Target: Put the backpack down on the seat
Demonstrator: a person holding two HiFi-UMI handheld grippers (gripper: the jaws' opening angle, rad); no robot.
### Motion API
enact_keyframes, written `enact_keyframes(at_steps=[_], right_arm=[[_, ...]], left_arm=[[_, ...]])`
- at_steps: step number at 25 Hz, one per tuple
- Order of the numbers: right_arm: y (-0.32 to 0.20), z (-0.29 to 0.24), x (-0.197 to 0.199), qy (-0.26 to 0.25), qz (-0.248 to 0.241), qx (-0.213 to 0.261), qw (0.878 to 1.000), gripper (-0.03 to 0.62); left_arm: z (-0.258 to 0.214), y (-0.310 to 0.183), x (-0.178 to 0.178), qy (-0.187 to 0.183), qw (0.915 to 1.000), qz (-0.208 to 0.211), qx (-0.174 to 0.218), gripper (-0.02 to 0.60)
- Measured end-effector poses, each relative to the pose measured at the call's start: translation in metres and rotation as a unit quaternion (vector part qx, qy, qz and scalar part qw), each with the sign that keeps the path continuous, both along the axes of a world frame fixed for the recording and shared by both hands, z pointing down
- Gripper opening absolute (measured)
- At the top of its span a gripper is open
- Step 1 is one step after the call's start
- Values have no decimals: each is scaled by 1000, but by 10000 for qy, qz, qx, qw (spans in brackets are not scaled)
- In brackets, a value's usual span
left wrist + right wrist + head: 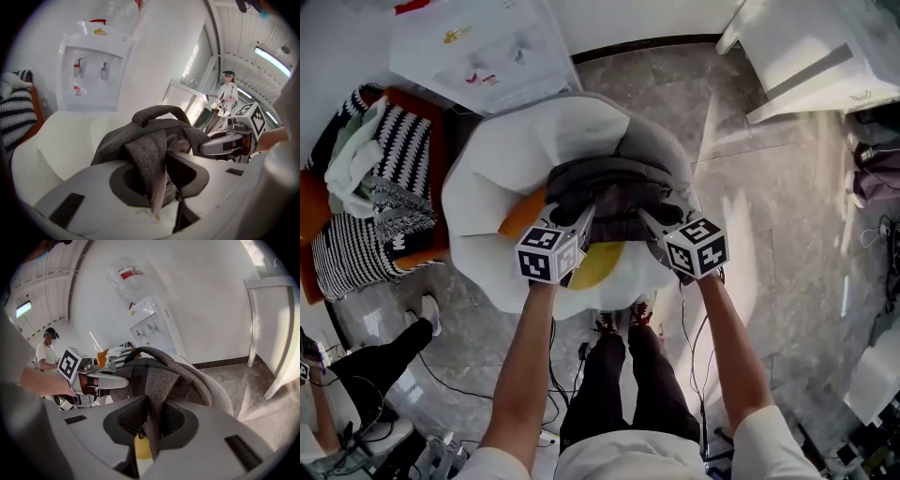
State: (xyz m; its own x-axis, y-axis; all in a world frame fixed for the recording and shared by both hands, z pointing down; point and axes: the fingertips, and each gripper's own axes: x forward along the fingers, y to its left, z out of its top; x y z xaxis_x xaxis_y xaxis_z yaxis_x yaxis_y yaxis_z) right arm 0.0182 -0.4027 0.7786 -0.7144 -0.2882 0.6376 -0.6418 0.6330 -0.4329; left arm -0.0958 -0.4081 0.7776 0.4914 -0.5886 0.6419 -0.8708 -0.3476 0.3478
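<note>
Resting on the seat (483, 192) already, as far as I can judge: backpack (614, 187), grey, slumped against the white padded back, above a yellow cushion (598, 267). Left gripper (161, 180): jaws apart, left strap (149, 159) hanging loose between them. Right gripper (152, 420): jaws closed on right strap (158, 383). Left for me to do, I reckon: free that strap, draw both grippers clear. Surface: soft, rounded, likely steady. Room: grey stone floor (769, 244), water dispenser (487, 47) behind, striped blankets (366, 187) heaped just beside the seat
</note>
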Motion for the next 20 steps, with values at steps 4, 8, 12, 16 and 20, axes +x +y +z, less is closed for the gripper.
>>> enact_keyframes(at_steps=[4, 8, 12, 16, 20], right_arm=[[-7, 5, -1, -6, -12, -6, 10000, 48], [-17, 9, -3, 95, -72, 47, 9999, 48], [-22, 16, -7, 157, 1, 43, 9999, 48], [-31, 23, -8, 153, 173, 18, 9997, 64], [-34, 27, -7, 97, 350, -14, 9993, 75]], left_arm=[[4, -10, -2, 1, 9999, -122, 36, 142], [9, -18, -6, -59, 9998, -166, 60, 149], [15, -23, -10, -133, 9997, -208, -14, 155], [23, -31, -16, -208, 9994, -293, -13, 167], [29, -35, -20, -168, 9991, -401, 14, 173]])
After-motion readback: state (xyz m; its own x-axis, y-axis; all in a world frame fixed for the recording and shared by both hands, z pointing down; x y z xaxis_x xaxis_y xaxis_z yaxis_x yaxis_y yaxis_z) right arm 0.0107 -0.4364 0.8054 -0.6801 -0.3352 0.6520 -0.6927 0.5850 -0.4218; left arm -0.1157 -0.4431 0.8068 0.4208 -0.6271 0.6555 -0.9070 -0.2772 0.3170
